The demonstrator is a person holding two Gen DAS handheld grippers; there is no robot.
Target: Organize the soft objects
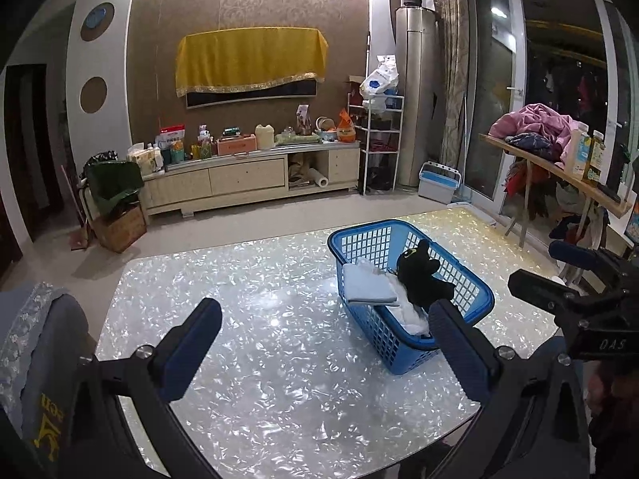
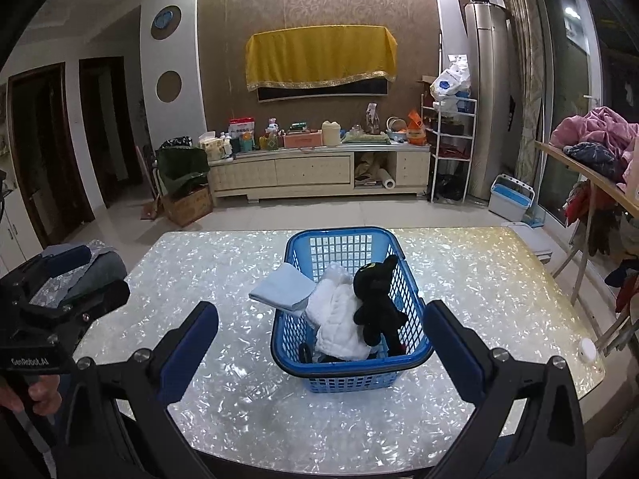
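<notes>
Right wrist view: we've got both tools (left tool (image 1: 325, 343), right tool (image 2: 321, 349)) spread apart and empty, black plush (image 2: 377, 303), white cloth (image 2: 339, 319) and blue towel (image 2: 281, 289) already in the basket (image 2: 351, 375) on the desk (image 2: 479, 279), so sorting looks near done.

1. The basket (image 2: 407, 279) is bright blue with a lattice of square holes.
2. The plush toy (image 2: 377, 305) in it is black, with a small yellow mark on its head.
3. The folded cloth (image 2: 283, 289) is pale blue; the padded fabric (image 2: 339, 323) is white and quilted.
4. The table (image 2: 223, 263) has a pearly white, flaked, shimmering pattern.
5. Both grippers' fingers (image 2: 187, 353) are black with dark blue pads.
6. The wall drape (image 2: 319, 56) is yellow with gold trim.
</notes>
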